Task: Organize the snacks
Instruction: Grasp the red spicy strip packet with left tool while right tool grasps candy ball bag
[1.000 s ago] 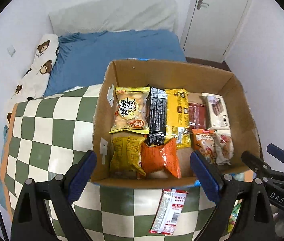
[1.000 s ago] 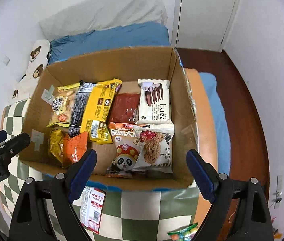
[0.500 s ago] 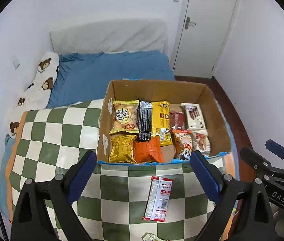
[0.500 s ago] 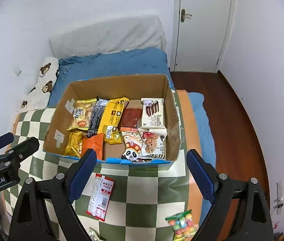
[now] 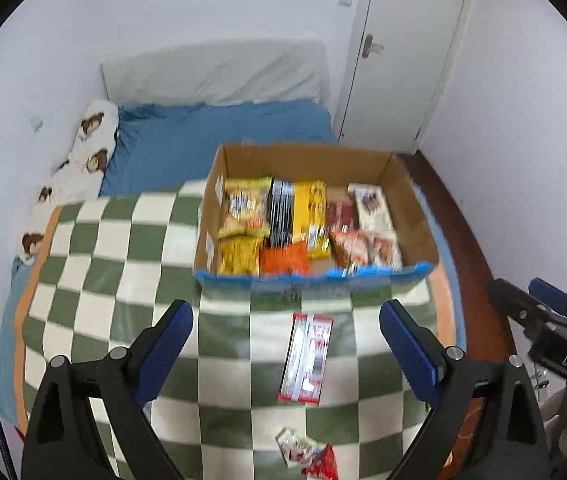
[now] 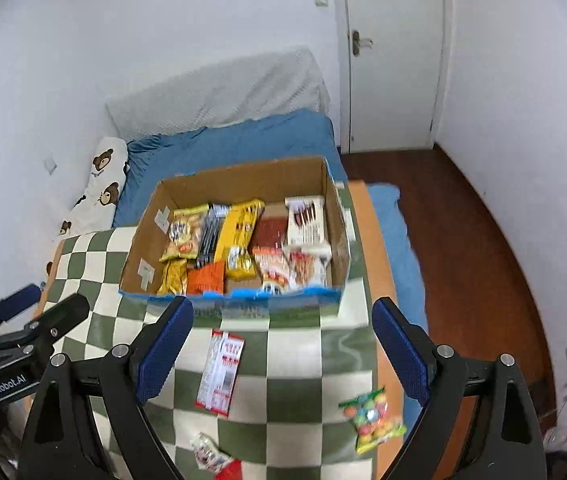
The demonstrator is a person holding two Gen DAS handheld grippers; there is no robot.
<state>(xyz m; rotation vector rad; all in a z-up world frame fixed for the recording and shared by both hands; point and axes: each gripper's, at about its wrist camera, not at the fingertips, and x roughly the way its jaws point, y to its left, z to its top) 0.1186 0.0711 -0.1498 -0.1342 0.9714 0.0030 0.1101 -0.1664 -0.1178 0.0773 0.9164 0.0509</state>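
A cardboard box (image 5: 303,156) (image 6: 243,176) holding several snack packets stands on the green checked blanket (image 5: 123,264) (image 6: 295,360). A red-and-white flat packet (image 5: 306,356) (image 6: 221,372) lies on the blanket in front of the box. A small red-and-white wrapper (image 5: 307,452) (image 6: 211,456) lies nearer the cameras. A bag of coloured candy balls (image 6: 373,418) lies at the blanket's right edge. My left gripper (image 5: 285,354) and my right gripper (image 6: 281,350) are both open and empty, held high above the blanket.
A bed with a blue sheet (image 5: 211,140) and a bear-print pillow (image 5: 83,160) lies behind the box. A white door (image 6: 391,52) and dark wooden floor (image 6: 475,248) are to the right. Each gripper shows at the edge of the other's view.
Both grippers have pulled back and up from the box. The box looks smaller, and the loose packets on the blanket have come into view.
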